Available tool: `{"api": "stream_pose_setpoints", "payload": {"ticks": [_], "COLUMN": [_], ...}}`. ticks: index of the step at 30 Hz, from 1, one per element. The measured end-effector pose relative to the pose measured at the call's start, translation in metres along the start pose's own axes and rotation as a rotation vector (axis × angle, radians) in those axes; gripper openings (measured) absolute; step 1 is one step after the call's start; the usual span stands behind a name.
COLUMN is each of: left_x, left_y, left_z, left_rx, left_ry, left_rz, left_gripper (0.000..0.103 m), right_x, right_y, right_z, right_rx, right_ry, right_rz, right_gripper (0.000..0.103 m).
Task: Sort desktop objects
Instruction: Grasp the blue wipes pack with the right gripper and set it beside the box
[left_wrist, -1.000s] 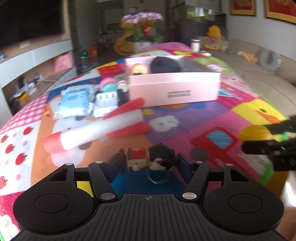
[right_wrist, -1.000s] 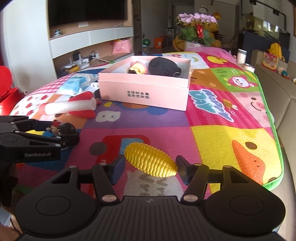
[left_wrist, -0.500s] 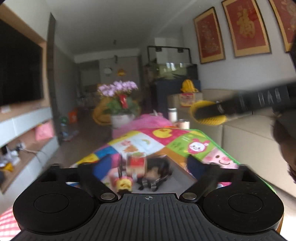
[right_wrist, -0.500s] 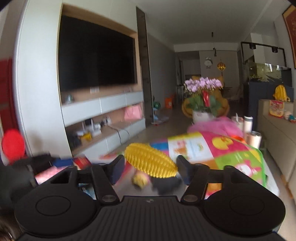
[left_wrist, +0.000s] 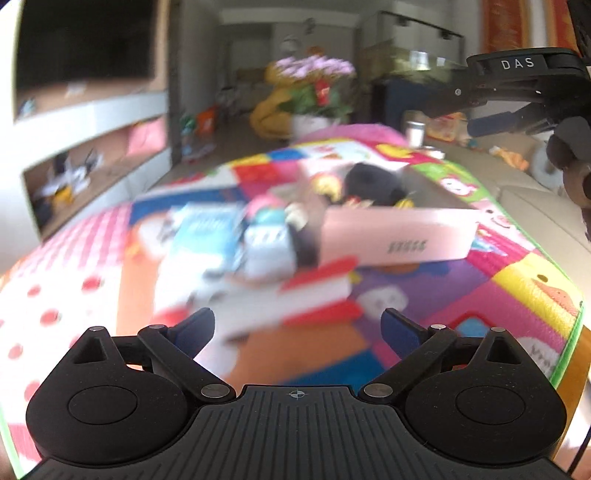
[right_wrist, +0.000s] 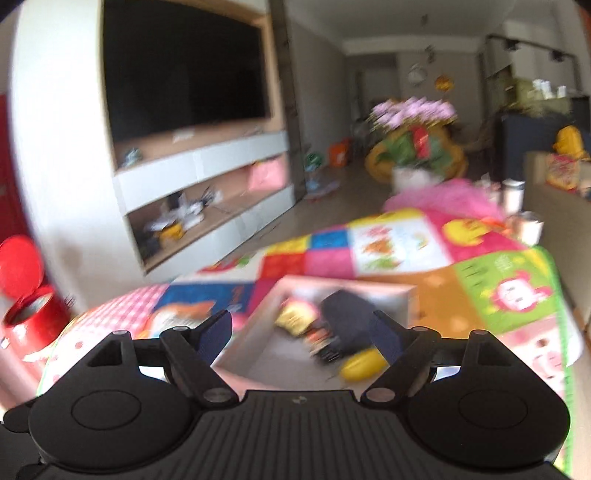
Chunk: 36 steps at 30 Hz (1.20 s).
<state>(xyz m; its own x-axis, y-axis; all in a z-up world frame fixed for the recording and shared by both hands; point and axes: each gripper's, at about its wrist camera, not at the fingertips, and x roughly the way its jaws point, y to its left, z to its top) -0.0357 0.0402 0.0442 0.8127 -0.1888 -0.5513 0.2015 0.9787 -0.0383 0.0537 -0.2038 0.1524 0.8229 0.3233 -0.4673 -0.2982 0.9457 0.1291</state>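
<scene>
Both grippers carried toys a second ago, a small figure on the left and a ribbed yellow corn toy on the right; now neither has anything between its fingers and both sets of jaws are opening. From the left of the left wrist view, the blue-and-white packet (left_wrist: 207, 236) and the white block beside it (left_wrist: 266, 243) lie on the patchwork play mat (left_wrist: 535, 295), with the foam rocket (left_wrist: 295, 299), white-bodied with red fins, in front of them; all three are motion-blurred and still outside the pink cardboard box (left_wrist: 399, 240). The left gripper (left_wrist: 297, 325) hangs wide and empty above the rocket, well short of the box. At the upper right of that view the right gripper's black fingers reach over the box. In the right wrist view the right gripper (right_wrist: 306, 332) is spread above the open box, where the yellow corn toy (right_wrist: 362, 365) lies by the near wall next to a soft black rounded thing (right_wrist: 347, 317) and a small yellow-and-red toy (right_wrist: 295, 319). By my reading the sorting is partly done: several pieces are boxed, and the packet, block and rocket remain. The mat looks padded and smooth, the box stiff and matte.
</scene>
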Motion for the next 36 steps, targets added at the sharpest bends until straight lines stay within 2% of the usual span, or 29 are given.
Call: {"api": "stream_pose_setpoints", "payload": {"ticks": [1,3,4,5,7,11,12,13,14,16,19,21,22,23,24,25,27,29,33,36], "left_x": [-0.002,-0.005,-0.005,-0.004,-0.003,-0.006,-0.006,-0.007,-0.006,-0.007,-0.006,-0.005,-0.005,-0.005,-0.005,-0.005,-0.004,-0.003,-0.002,-0.001], "left_y": [0.004,0.013,0.016,0.02,0.026,0.038,0.039,0.04,0.04,0.041,0.044,0.047,0.049,0.049,0.049,0.049,0.05,0.05,0.05,0.049], "left_z": [-0.005,-0.017,-0.02,-0.023,-0.027,-0.03,-0.03,-0.031,-0.031,-0.032,-0.033,-0.033,-0.033,-0.033,-0.033,-0.033,-0.033,-0.033,-0.033,-0.033], "left_rx": [-0.017,-0.036,-0.045,-0.058,-0.091,-0.151,-0.159,-0.166,-0.172,-0.182,-0.208,-0.231,-0.239,-0.244,-0.246,-0.246,-0.248,-0.255,-0.258,-0.251], "left_ry": [-0.002,-0.017,-0.021,-0.021,-0.02,-0.023,-0.027,-0.028,-0.029,-0.035,-0.024,-0.014,-0.011,-0.009,-0.008,-0.008,-0.001,0.003,0.01,0.017], "left_rz": [0.012,0.056,0.087,0.111,0.132,0.11,0.108,0.107,0.108,0.114,0.111,0.108,0.104,0.098,0.094,0.091,0.083,0.079,0.082,0.091], "left_gripper": [0.1,0.101,0.101,0.101,0.101,0.101,0.101,0.101,0.101,0.102,0.102,0.101,0.101,0.101,0.101,0.102,0.102,0.102,0.102,0.102], "right_x": [0.006,0.02,0.029,0.038,0.058,0.097,0.109,0.121,0.137,0.166,0.211,0.233,0.24,0.245,0.244,0.239,0.22,0.186,0.101,0.043], "right_y": [0.011,0.037,0.051,0.064,0.087,0.125,0.131,0.136,0.139,0.149,0.16,0.166,0.168,0.171,0.174,0.176,0.179,0.173,0.133,0.094], "right_z": [-0.004,-0.015,-0.019,-0.021,-0.024,-0.022,-0.019,-0.016,-0.011,-0.007,-0.006,-0.01,-0.013,-0.017,-0.019,-0.02,-0.018,-0.01,0.004,-0.002], "right_rx": [-0.018,-0.073,-0.1,-0.115,-0.126,-0.146,-0.132,-0.111,-0.087,-0.066,-0.04,-0.047,-0.057,-0.07,-0.091,-0.111,-0.155,-0.182,-0.138,-0.116], "right_ry": [0.023,0.073,0.107,0.142,0.191,0.257,0.277,0.302,0.32,0.36,0.403,0.426,0.443,0.461,0.469,0.461,0.429,0.362,0.249,0.193], "right_rz": [0.024,0.069,0.096,0.121,0.152,0.188,0.196,0.2,0.192,0.164,0.113,0.07,0.062,0.066,0.072,0.085,0.115,0.142,0.218,0.189], "right_gripper": [0.081,0.067,0.052,0.047,0.047,0.048,0.053,0.067,0.074,0.075,0.091,0.091,0.083,0.067,0.064,0.056,0.055,0.055,0.055,0.055]}}
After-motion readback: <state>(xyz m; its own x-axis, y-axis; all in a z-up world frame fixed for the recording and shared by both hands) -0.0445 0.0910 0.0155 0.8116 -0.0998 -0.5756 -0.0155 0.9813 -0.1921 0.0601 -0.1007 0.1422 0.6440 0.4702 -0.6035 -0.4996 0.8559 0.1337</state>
